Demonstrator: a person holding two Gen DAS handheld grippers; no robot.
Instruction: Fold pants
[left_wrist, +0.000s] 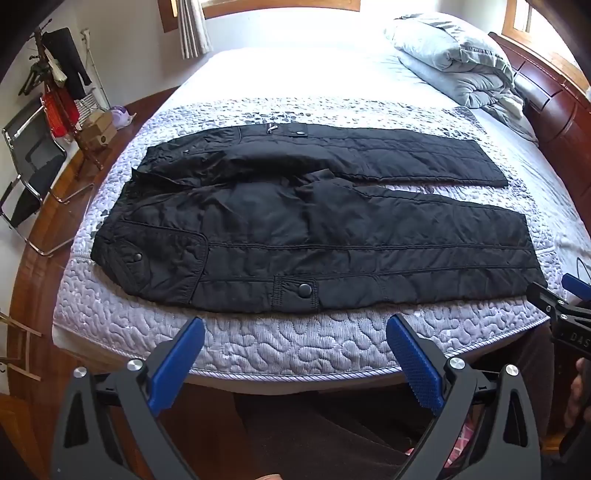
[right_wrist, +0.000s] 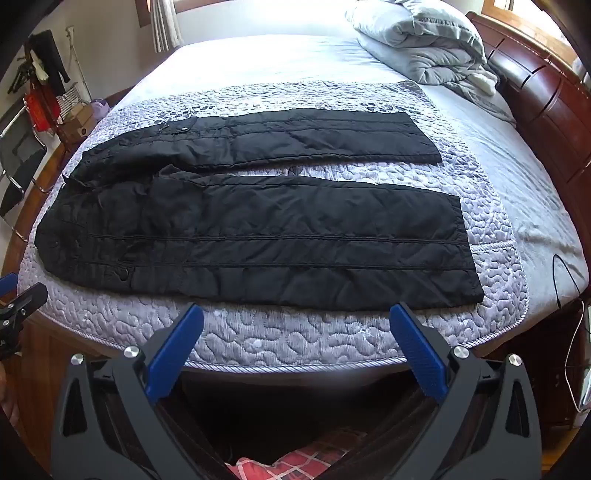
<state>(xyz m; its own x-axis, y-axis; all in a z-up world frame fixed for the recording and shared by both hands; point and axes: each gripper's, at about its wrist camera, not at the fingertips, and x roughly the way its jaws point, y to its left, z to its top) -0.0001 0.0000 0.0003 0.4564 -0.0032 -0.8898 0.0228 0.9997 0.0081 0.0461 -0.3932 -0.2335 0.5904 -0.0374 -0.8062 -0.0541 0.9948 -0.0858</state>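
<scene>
Lying flat on the bed (left_wrist: 258, 343), black pants (left_wrist: 295, 236), beyond both grippers' wide-spread, empty fingers (left_wrist: 177, 354).

Both cameras ride on the handheld grippers at the near edge of the bed (left_wrist: 295, 347), tilted steeply down and looking across it toward the far window wall. The left wrist view sits further left, nearest the waistband end of the black pants (left_wrist: 295, 229); the right wrist view sits further right, nearer the leg cuffs. The 2 views share the whole pants, the quilted mat (right_wrist: 295, 332), the grey duvet (right_wrist: 424, 48) far right and the chair at left. Each catches the other gripper at its frame edge.
</scene>
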